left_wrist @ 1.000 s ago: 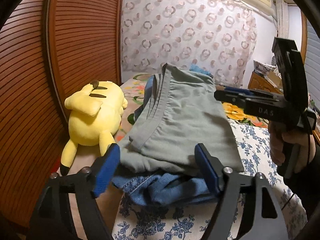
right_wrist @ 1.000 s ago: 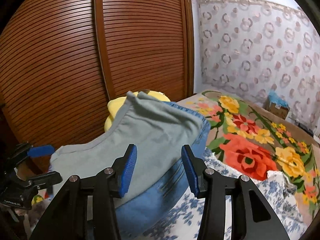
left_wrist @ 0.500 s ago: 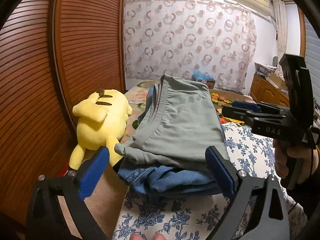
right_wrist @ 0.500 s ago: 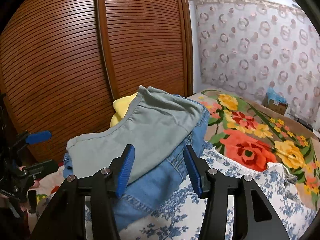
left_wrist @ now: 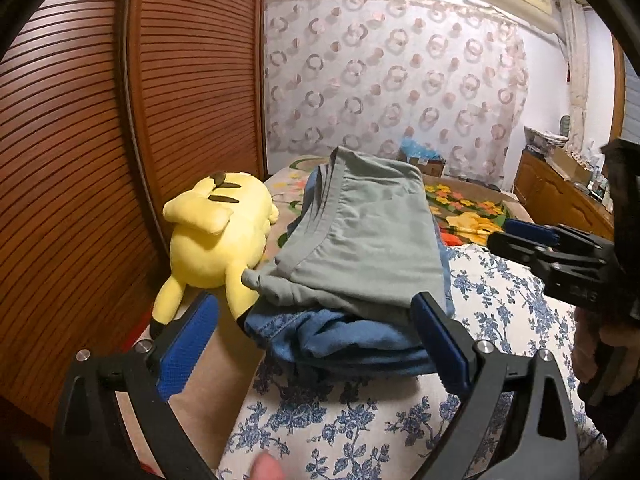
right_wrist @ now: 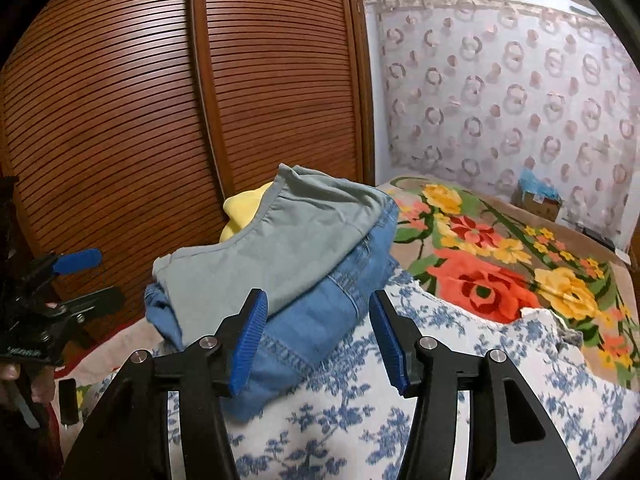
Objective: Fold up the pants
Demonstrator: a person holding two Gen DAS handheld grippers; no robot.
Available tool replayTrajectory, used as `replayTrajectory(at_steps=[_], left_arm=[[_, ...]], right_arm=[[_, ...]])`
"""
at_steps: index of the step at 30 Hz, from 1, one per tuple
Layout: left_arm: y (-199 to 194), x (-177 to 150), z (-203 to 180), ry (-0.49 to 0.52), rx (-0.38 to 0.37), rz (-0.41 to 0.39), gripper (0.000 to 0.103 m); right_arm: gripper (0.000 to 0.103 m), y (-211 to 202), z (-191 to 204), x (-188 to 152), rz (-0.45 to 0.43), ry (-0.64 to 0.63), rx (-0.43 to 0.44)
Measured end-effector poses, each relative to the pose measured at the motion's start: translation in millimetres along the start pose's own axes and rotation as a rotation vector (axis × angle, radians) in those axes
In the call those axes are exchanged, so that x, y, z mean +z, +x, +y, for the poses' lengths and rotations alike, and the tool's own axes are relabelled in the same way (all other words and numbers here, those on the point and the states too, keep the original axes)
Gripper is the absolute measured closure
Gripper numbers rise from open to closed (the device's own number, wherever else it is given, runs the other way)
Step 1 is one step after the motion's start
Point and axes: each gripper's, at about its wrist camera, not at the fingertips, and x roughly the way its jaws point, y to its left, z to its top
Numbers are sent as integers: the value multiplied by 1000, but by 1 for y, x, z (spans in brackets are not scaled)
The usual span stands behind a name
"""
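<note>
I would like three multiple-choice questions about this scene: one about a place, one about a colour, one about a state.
1. Where do the grey-green pants lie?
A. on the blue jeans
B. under the plush toy
C. on the floor

2. What colour is the plush toy?
A. red
B. yellow
C. white

3. How is the left gripper?
A. shut on the jeans
B. shut on the pants
C. open, holding nothing

Answers: 1 A, denim shows under the folded pants; 2 B, its body is yellow; 3 C, its blue pads stand wide apart with no cloth between them.
</note>
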Motion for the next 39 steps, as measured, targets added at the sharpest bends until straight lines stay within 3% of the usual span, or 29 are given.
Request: replayTrajectory(at_steps=[11, 22, 39], left_arm=[[-17, -11, -18, 29, -70, -14, 6], [-38, -17, -48, 75, -141, -26, 6], [-76, -54, -128, 182, -291, -14, 6]], right_arm=[[45, -49, 12, -27, -21, 46, -61], [13, -97, 34, -49, -35, 103, -162], [12, -201, 70, -108, -54, 211, -374]])
